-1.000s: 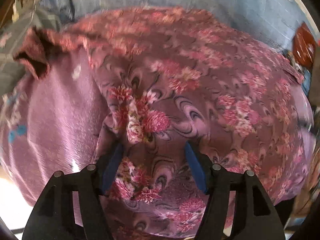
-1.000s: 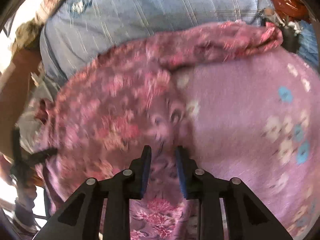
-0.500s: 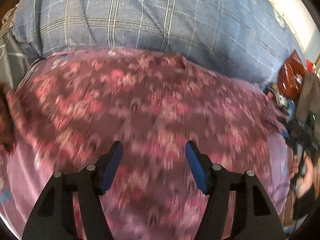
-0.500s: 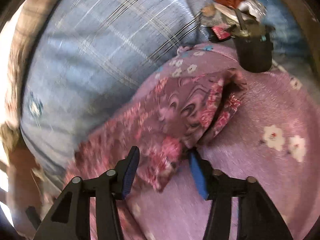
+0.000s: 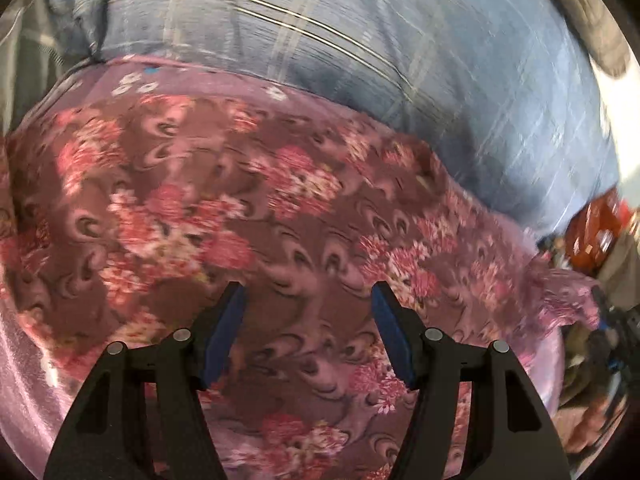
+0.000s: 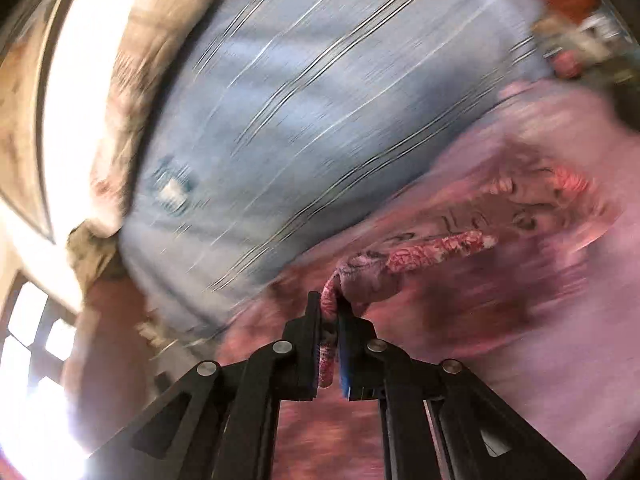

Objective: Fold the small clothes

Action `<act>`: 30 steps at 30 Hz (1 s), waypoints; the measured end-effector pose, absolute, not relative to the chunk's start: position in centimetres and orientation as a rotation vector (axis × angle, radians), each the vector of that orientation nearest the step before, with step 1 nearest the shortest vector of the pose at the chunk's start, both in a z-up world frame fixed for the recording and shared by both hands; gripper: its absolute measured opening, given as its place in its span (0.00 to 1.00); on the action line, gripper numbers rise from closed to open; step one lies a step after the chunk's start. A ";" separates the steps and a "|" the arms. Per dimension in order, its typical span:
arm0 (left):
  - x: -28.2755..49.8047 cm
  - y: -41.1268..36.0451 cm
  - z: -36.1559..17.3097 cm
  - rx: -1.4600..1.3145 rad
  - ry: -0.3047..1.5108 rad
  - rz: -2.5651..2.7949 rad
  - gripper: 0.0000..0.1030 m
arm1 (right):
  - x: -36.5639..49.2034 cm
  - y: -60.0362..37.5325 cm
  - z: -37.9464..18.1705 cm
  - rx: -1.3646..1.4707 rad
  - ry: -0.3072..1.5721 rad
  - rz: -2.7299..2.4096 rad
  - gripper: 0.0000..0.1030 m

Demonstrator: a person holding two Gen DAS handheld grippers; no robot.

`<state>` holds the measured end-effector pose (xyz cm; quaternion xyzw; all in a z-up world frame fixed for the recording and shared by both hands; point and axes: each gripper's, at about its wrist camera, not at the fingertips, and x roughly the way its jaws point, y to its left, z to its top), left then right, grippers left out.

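Observation:
A maroon garment with pink flowers [image 5: 248,216] lies spread over a pale purple flowered blanket [image 5: 24,360]. My left gripper [image 5: 308,300] hovers over the middle of the garment, open, with nothing pinched between its blue pads. In the blurred right wrist view my right gripper [image 6: 329,308] is shut on an edge of the flowered garment [image 6: 432,248], and a strip of the cloth runs from the pads away to the right. The purple blanket [image 6: 540,320] lies beneath it.
A blue checked cover [image 5: 360,60] lies beyond the garment, and shows as blue checked cover [image 6: 300,120] in the right wrist view. Reddish-orange clutter [image 5: 592,232] sits at the right edge. A bright window [image 6: 60,120] is at the left.
The right gripper opened around the garment's edge, then closed on it and rose. The left gripper slid across the garment, still open, so more of the blue cover shows.

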<state>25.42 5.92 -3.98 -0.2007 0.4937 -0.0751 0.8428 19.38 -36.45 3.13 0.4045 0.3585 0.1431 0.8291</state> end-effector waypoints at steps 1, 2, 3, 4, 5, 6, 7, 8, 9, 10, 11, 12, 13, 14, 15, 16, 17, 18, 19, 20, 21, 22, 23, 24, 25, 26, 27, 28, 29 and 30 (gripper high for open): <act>25.3 6.8 -3.8 -0.449 1.030 -0.150 0.62 | 19.9 -35.5 3.0 0.863 0.766 0.327 0.07; 25.1 7.6 -3.6 -0.463 1.018 -0.139 0.62 | 21.0 -32.4 2.9 0.875 0.777 0.392 0.07; 24.9 8.2 -3.5 -0.472 1.012 -0.131 0.62 | 21.5 -31.4 2.7 0.879 0.781 0.411 0.07; 24.7 9.1 -3.3 -0.486 1.001 -0.125 0.62 | 22.1 -29.5 2.6 0.890 0.786 0.448 0.07; 24.4 10.0 -3.0 -0.501 0.984 -0.120 0.62 | 22.9 -27.1 2.4 0.908 0.793 0.496 0.07; 24.2 10.8 -2.8 -0.512 0.972 -0.110 0.62 | 23.4 -25.6 2.3 0.919 0.797 0.528 0.07; 24.1 11.3 -2.5 -0.519 0.963 -0.102 0.62 | 23.7 -23.7 1.9 0.926 0.805 0.562 0.07; 23.9 12.0 -2.2 -0.526 0.951 -0.095 0.62 | 24.3 -21.4 1.4 0.924 0.818 0.594 0.07; 23.7 12.9 -1.9 -0.532 0.934 -0.081 0.62 | 24.6 -19.9 0.9 0.913 0.832 0.611 0.07; 23.5 13.5 -1.7 -0.533 0.924 -0.065 0.62 | 24.9 -17.4 -0.1 0.880 0.860 0.626 0.07; 23.5 14.1 -1.5 -0.533 0.917 -0.051 0.62 | 25.0 -16.5 -0.7 0.869 0.876 0.627 0.07; 23.4 14.5 -1.4 -0.536 0.910 -0.042 0.62 | 25.2 -15.3 -1.8 0.855 0.912 0.625 0.11; 23.4 14.7 -1.3 -0.541 0.907 -0.037 0.62 | 25.5 -13.6 -3.7 0.819 0.996 0.612 0.12; 23.4 14.7 -1.4 -0.546 0.909 -0.037 0.62 | 25.7 -12.6 -4.9 0.788 1.058 0.599 0.13; 23.4 14.8 -1.4 -0.554 0.914 -0.042 0.62 | 25.6 -12.4 -5.5 0.778 1.086 0.595 0.13; 23.5 14.7 -1.5 -0.559 0.926 -0.057 0.62 | 25.0 -12.3 -6.4 0.761 1.140 0.583 0.13; 23.5 14.4 -1.7 -0.567 0.945 -0.086 0.62 | 24.4 -12.6 -6.5 0.760 1.142 0.584 0.13; 23.4 13.9 -1.9 -0.576 0.961 -0.129 0.62 | 23.8 -13.2 -6.2 0.760 1.132 0.592 0.14; 23.4 13.5 -1.8 -0.588 0.984 -0.171 0.68 | 22.6 -14.8 -5.3 0.744 1.098 0.598 0.19; 23.2 12.5 -1.9 -0.603 1.009 -0.239 0.78 | 21.9 -16.0 -4.8 0.734 1.077 0.587 0.23; 23.1 12.0 -2.0 -0.611 1.021 -0.279 0.82 | 21.3 -17.5 -4.3 0.727 1.052 0.566 0.32; 22.9 10.9 -2.2 -0.623 1.038 -0.349 0.82 | 20.4 -19.7 -3.9 0.731 1.019 0.527 0.37; 22.8 10.0 -2.3 -0.633 1.059 -0.408 0.82 | 19.4 -22.9 -3.4 0.743 0.980 0.464 0.37; 22.7 8.9 -2.5 -0.641 1.085 -0.467 0.82 | 19.1 -24.8 -3.0 0.750 0.957 0.420 0.37; 22.8 7.7 -2.8 -0.640 1.111 -0.512 0.82 | 18.1 -28.7 -2.9 0.778 0.909 0.335 0.37; 22.9 6.7 -3.2 -0.634 1.131 -0.536 0.82 | 17.8 -30.4 -3.0 0.799 0.892 0.295 0.38; 23.0 6.0 -3.4 -0.624 1.145 -0.541 0.82 | 17.7 -32.2 -3.2 0.829 0.877 0.244 0.39; 23.4 5.1 -3.9 -0.609 1.168 -0.531 0.82 | 17.3 -34.4 -3.7 0.872 0.864 0.190 0.39; 23.8 4.6 -4.3 -0.601 1.185 -0.517 0.82 | 17.1 -37.0 -4.7 0.947 0.854 0.139 0.39; 24.4 4.1 -4.9 -0.600 1.203 -0.498 0.82 | 17.1 -37.3 -5.2 0.971 0.852 0.129 0.39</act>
